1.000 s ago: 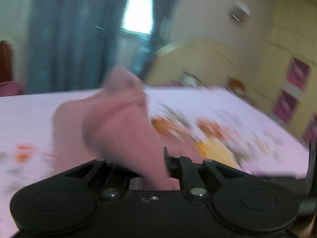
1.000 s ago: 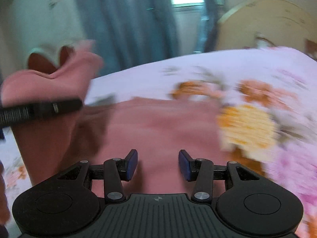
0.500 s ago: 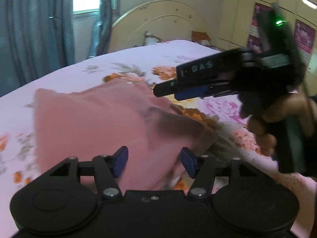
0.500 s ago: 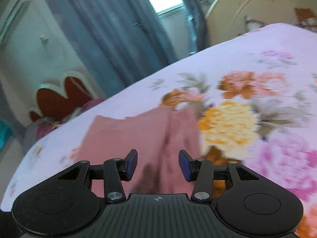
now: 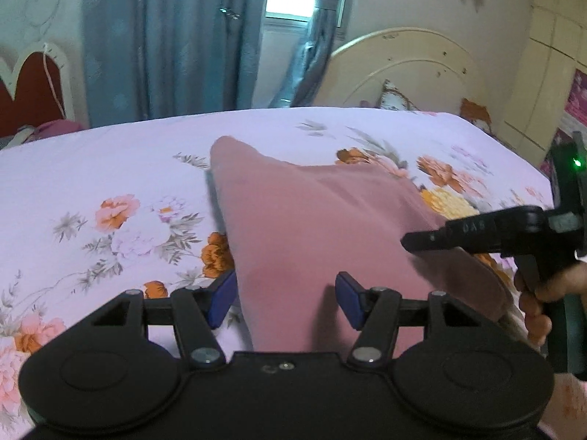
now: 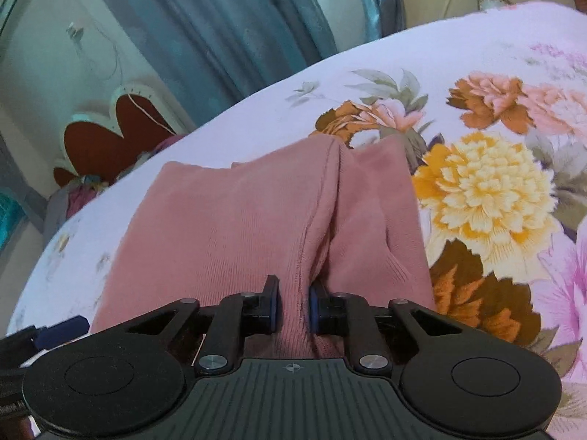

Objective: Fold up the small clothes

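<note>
A small pink knit garment (image 5: pixel 312 220) lies on the flowered bedsheet (image 5: pixel 110 183). My left gripper (image 5: pixel 286 299) is open, its blue pads on either side of the garment's near edge without closing on it. My right gripper (image 6: pixel 295 306) is shut on a raised fold of the same garment (image 6: pixel 238 220), which puckers into a ridge running away from the pads. In the left wrist view the right gripper (image 5: pixel 414 240) reaches in from the right over the garment's near right edge, with the hand holding it visible.
The bed's far edge meets blue curtains (image 5: pixel 165 36) and a window. A cream headboard (image 5: pixel 403 66) stands at the back right. A red and white chair back (image 6: pixel 110 135) stands at the left past the bed edge. Wardrobe doors are at the far right.
My left gripper let go of the lifted garment, which now lies on the bed, and stays open over its near edge. My right gripper went from open to shut on a fold.
</note>
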Available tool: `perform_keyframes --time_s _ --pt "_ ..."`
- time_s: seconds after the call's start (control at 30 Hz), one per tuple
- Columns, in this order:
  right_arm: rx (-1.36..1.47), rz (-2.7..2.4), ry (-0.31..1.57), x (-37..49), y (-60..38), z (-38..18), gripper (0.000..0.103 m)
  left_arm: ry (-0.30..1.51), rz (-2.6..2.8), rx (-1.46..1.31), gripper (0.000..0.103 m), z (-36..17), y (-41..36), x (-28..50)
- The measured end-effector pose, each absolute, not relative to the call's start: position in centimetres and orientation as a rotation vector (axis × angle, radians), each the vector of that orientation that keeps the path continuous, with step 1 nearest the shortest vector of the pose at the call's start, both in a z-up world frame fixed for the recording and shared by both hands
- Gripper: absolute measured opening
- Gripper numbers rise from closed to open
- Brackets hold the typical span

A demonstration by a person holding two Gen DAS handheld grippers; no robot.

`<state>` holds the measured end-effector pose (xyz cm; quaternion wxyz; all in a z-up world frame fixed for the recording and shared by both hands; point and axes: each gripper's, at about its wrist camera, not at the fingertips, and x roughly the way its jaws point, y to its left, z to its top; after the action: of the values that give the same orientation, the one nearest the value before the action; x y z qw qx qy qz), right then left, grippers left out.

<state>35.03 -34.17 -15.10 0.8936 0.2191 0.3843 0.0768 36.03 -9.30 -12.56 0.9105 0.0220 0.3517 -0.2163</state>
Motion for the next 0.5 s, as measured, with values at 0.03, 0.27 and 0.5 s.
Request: perform_keyframes --time_s 0.03,0.27,0.5 --pt "0.433 0.154 0.783 34.9 -34.0 -14.7 0.011 0.724 -0.439 0.038 0.059 -12.5 -9.1 36.1" --pt "0.272 0.087 0.621 32.1 -35.3 -10.1 0.010 0.696 -0.460 -0.002 0.059 -11.6 -9.7 36.8" --pt "0.451 0.059 0.760 31.9 -38.5 -13.8 0.012 0.773 -0.443 0.034 0.065 -14.6 -11.8 37.7"
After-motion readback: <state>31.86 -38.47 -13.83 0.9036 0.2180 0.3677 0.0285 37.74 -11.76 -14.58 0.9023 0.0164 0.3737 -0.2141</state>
